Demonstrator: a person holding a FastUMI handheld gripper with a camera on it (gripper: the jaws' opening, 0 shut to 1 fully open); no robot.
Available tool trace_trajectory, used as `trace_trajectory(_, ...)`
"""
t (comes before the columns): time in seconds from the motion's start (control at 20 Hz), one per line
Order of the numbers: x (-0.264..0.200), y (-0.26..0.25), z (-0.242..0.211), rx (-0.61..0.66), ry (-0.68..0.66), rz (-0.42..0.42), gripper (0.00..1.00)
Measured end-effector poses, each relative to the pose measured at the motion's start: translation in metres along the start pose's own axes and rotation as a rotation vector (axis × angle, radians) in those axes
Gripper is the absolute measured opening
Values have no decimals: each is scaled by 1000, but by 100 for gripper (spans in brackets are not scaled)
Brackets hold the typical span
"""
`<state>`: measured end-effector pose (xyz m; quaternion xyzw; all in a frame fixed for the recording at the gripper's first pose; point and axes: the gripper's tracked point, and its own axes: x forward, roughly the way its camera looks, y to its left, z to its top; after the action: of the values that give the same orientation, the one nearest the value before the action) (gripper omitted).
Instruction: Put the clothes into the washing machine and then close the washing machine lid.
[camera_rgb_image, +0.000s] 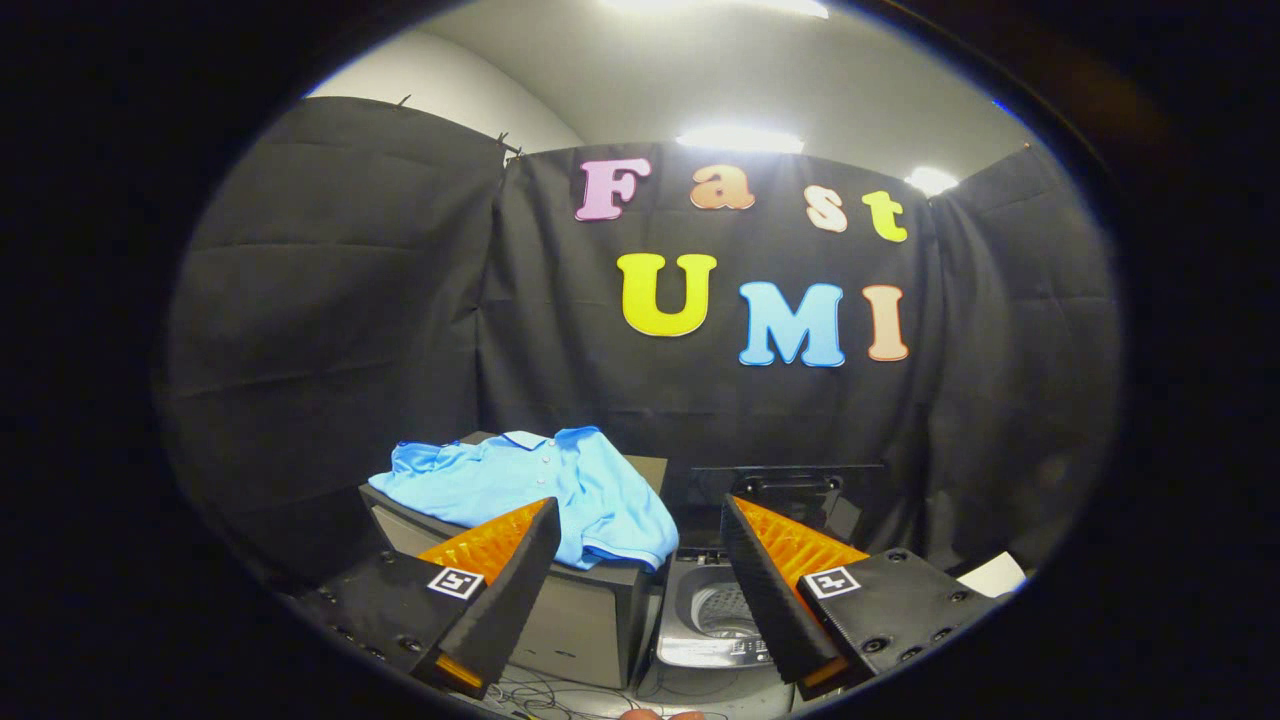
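Black cloth walls back your booth. Your claw (640, 560) gapes wide, empty. Lower left of centre, the light-blue polo shirt (545, 490) drapes a dark box (580, 610), beyond your left finger; the open-lidded washing machine (715, 620) sits between the fingers, right of it.

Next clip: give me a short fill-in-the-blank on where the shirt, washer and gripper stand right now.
1. The shirt draped over the box is ____ in colour.
2. The washer beside the box has its lid ____.
3. The hand-held gripper has its fingers spread ____, holding nothing.

Missing words: blue; open; open
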<state>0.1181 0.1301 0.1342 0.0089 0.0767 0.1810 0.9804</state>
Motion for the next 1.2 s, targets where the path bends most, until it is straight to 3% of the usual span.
trace_trajectory(0.5,68,66,30,-77,168,148,100)
trace_trajectory(0.7,95,100,24,18,287,254,100)
trace_trajectory(1.0,135,112,5,28,475,249,98)
trace_trajectory(1.2,161,116,-4,-20,518,229,98)
